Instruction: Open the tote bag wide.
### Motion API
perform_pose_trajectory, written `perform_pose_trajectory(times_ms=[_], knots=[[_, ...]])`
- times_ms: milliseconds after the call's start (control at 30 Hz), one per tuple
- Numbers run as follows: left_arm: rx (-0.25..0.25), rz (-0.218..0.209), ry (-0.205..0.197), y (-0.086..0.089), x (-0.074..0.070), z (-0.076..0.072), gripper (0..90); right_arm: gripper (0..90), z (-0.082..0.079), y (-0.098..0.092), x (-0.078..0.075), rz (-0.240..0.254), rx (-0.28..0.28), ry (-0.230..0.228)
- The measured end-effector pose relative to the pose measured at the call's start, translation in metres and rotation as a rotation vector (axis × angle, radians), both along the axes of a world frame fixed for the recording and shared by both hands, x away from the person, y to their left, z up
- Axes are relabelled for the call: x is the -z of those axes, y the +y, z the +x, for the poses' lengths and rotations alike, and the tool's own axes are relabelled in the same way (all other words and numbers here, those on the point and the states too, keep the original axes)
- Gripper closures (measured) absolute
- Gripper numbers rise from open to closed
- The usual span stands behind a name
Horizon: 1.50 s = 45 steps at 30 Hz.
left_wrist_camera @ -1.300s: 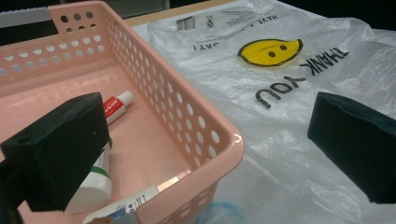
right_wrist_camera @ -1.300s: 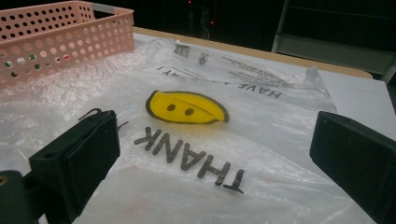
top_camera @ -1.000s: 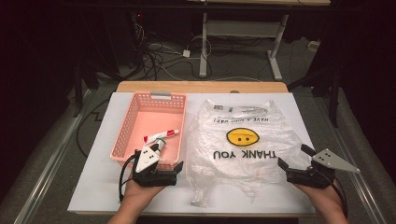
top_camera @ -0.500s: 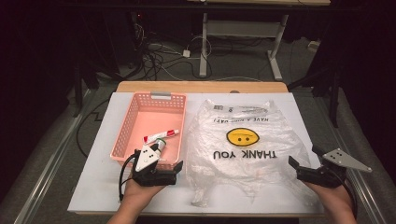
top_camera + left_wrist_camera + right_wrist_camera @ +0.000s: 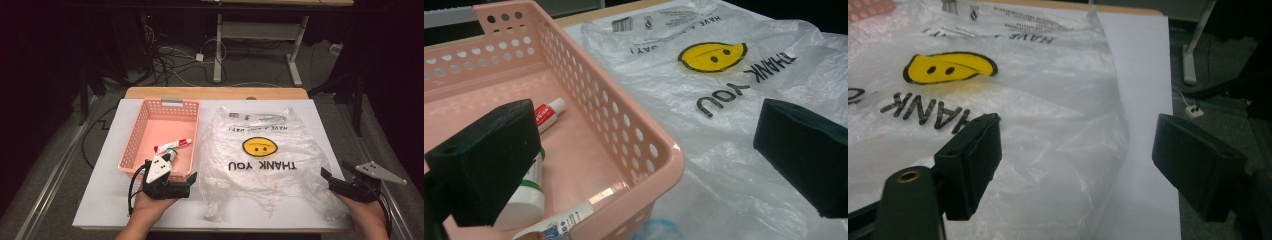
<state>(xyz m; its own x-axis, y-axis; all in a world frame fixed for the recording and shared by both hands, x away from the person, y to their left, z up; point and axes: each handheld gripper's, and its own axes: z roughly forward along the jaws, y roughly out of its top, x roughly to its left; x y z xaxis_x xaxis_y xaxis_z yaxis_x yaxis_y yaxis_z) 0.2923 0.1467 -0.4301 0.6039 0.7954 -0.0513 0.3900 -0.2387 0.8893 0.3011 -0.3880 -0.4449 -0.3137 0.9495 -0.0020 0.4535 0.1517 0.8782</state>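
Observation:
A clear plastic bag point(image 5: 260, 150) printed with a yellow smiley and THANK YOU lies flat on the white table. To its left stands a pink basket point(image 5: 132, 150) holding a red-and-white toothpaste tube point(image 5: 172, 145) and other tubes. My left gripper point(image 5: 191, 183) rests open by the basket's near right corner, its jaws astride the basket wall point(image 5: 624, 125) and the bag point(image 5: 724, 75). My right gripper point(image 5: 327, 177) is open at the bag's near right edge. Its jaws have just been closing a little. The bag's edge point(image 5: 1063, 150) lies between them, untouched by the pads.
The white table top point(image 5: 100, 200) ends close to the right of my right gripper, with dark floor beyond. A wooden strip point(image 5: 215, 93) borders the far side. Cables and desk legs point(image 5: 218, 55) stand on the floor behind.
My right gripper has shifted to the right, off the bag toward the table's edge, and its jaws stand narrower. The left gripper, bag and basket have not moved.

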Motion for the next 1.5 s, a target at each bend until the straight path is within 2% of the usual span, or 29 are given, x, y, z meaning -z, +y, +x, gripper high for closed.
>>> perform_pose_trajectory(times_ms=[100,200,233,267,333,400,533,633,733,800,833,867,900,967,1000,1033,1067,1100,1133,1167,1333,1500], knots=[[-0.003,-0.006,0.016,-0.001,-0.006,0.003,0.0,25.6,0.000,-0.003,0.004,0.020,0.003,0.029],[0.005,0.038,0.010,-0.001,-0.011,0.003,0.0,29.0,0.000,-0.003,0.005,0.024,-0.001,0.051],[0.004,0.041,0.014,0.001,-0.011,0.003,0.0,30.3,-0.001,-0.003,0.006,0.032,0.000,0.059],[-0.004,0.033,0.021,0.003,-0.012,0.002,0.0,32.1,-0.001,-0.003,0.007,0.046,0.005,0.090],[-0.013,0.019,0.036,0.008,-0.011,0.002,0.0,32.7,-0.003,-0.003,0.010,0.025,0.002,0.120],[-0.021,0.026,0.039,0.010,-0.008,0.002,0.0,32.6,-0.005,-0.006,0.012,0.038,0.010,0.132],[-0.025,0.021,0.046,0.013,0.000,-0.002,0.0,31.5,-0.008,-0.006,0.015,0.044,0.021,0.134],[-0.019,0.012,0.064,0.015,0.004,-0.003,0.0,30.5,-0.004,-0.004,0.018,0.032,0.014,0.160],[-0.029,0.003,0.061,0.017,0.004,-0.005,0.0,30.7,0.001,-0.001,0.021,0.007,0.018,0.186],[-0.027,-0.018,0.057,0.018,0.004,-0.005,0.0,33.5,0.004,0.000,0.024,-0.018,0.025,0.208],[-0.025,-0.021,0.061,0.018,0.005,-0.005,0.0,42.6,0.004,0.000,0.027,-0.020,0.026,0.231],[-0.025,-0.016,0.059,0.018,0.005,-0.005,0.0,42.6,0.004,0.000,0.027,-0.020,0.026,0.231],[-0.026,-0.011,0.056,0.018,0.005,-0.006,0.0,52.7,0.003,0.000,0.027,-0.024,0.021,0.235],[-0.025,-0.006,0.055,0.019,0.005,-0.006,0.0,55.7,0.003,0.000,0.027,-0.032,0.016,0.235],[-0.027,-0.002,0.049,0.019,0.004,-0.006,0.0,64.6,0.001,0.002,0.027,-0.050,0.022,0.229],[-0.028,0.003,0.046,0.019,0.004,-0.007,0.0,64.6,0.001,0.002,0.027,-0.050,0.022,0.229],[-0.028,0.005,0.046,0.019,0.004,-0.007,0.0,73.6,0.000,0.002,0.027,-0.053,0.014,0.230],[-0.028,0.007,0.045,0.019,0.004,-0.007,0.0,73.6,0.000,0.002,0.027,-0.053,0.014,0.230],[-0.029,0.009,0.043,0.019,0.004,-0.008,0.0,82.0,-0.002,0.001,0.027,-0.051,0.009,0.229],[-0.030,0.011,0.042,0.020,0.004,-0.008,0.0,84.6,-0.003,0.000,0.027,-0.049,0.000,0.231],[-0.026,0.013,0.043,0.021,0.003,-0.007,0.0,87.9,-0.012,0.007,0.023,-0.059,-0.035,0.212],[-0.022,0.018,0.041,0.021,0.002,-0.005,0.0,87.9,-0.030,0.025,0.016,-0.065,-0.107,0.188]])
